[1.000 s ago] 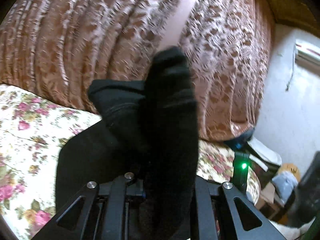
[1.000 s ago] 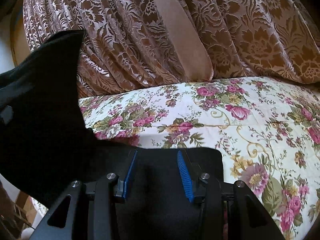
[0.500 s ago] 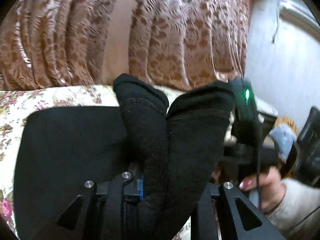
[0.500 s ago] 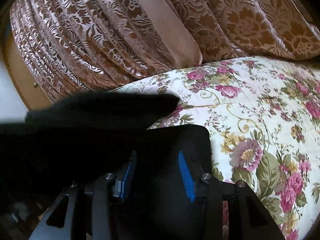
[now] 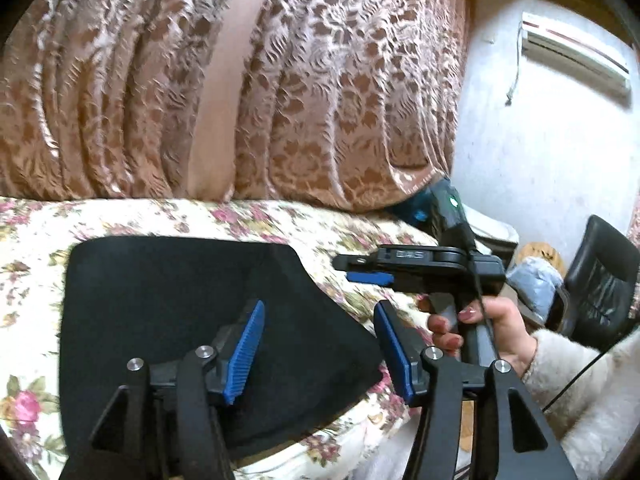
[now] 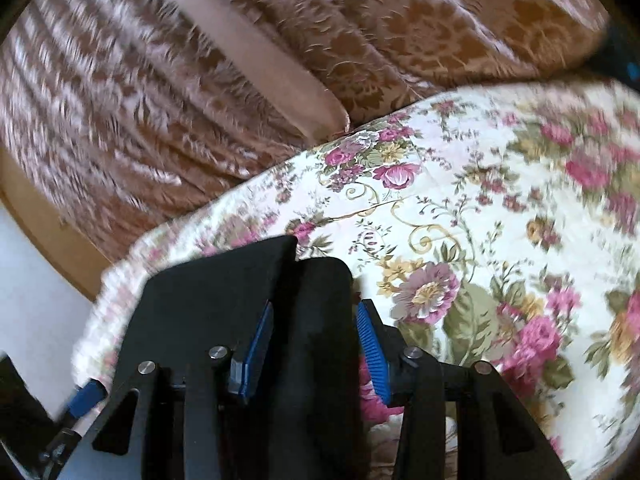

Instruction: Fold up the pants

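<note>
The black pants (image 5: 176,312) lie folded into a flat stack on the floral bedspread (image 5: 168,216). My left gripper (image 5: 320,348) is open and empty, its blue pads (image 5: 246,352) just above the stack's near right part. In the left wrist view the right gripper (image 5: 360,268) is held in a hand at the right, beside the stack's right edge. In the right wrist view the pants (image 6: 224,292) lie under my open right gripper (image 6: 316,354), with the folded corner between the blue pads (image 6: 370,350). Nothing is gripped.
A brown patterned curtain (image 5: 280,80) hangs behind the bed. The bedspread (image 6: 500,208) stretches away to the right. A black chair (image 5: 596,280), a white wall (image 5: 532,140) with an air conditioner (image 5: 576,56) and clutter stand past the bed's right end.
My left gripper let go of the bunched black cloth it was holding up and opened. The cloth now lies flat on the stack. The right gripper shifted and stays open.
</note>
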Available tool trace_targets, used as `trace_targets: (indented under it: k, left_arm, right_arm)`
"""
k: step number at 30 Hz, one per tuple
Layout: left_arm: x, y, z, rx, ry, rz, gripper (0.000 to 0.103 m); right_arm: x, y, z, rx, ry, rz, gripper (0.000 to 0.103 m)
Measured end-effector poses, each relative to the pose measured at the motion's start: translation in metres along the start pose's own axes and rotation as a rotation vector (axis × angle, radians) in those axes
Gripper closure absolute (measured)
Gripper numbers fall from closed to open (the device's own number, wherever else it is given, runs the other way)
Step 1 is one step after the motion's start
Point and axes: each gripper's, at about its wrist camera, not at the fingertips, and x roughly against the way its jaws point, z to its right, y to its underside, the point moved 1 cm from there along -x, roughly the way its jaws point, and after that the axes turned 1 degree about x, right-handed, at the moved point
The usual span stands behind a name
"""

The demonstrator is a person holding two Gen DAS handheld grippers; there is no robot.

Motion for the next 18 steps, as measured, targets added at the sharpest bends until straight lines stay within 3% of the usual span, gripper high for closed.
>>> trace_targets:
  k: [2, 5, 12, 13, 15, 18]
  left_arm:
    - [0.003, -0.002, -0.010, 0.016, -0.039, 0.016, 0.045]
    - [0.003, -0.005, -0.039, 0.082, -0.159, 0.007, 0.045]
    - [0.014, 0.009, -0.110, 0.238, -0.432, -0.029, 0.044]
    - [0.013, 0.014, -0.120, 0.251, -0.469, -0.053, 0.039]
    - [0.008, 0.026, -0.136, 0.300, -0.465, -0.096, 0.033]
    - [0.006, 0.039, -0.148, 0.380, -0.449, -0.097, 0.025]
  right_arm:
    - [0.001, -0.001, 0.003, -0.056, -0.085, -0.001, 0.058]
    - [-0.003, 0.001, -0.002, -0.087, -0.161, -0.026, 0.053]
    - [-0.032, 0.015, -0.018, -0.020, -0.129, -0.136, 0.052]
    - [-0.033, 0.017, -0.018, -0.016, -0.132, -0.139, 0.052]
    - [-0.036, 0.023, -0.020, -0.025, -0.167, -0.158, 0.051]
    - [-0.047, 0.030, -0.024, -0.074, -0.262, -0.194, 0.050]
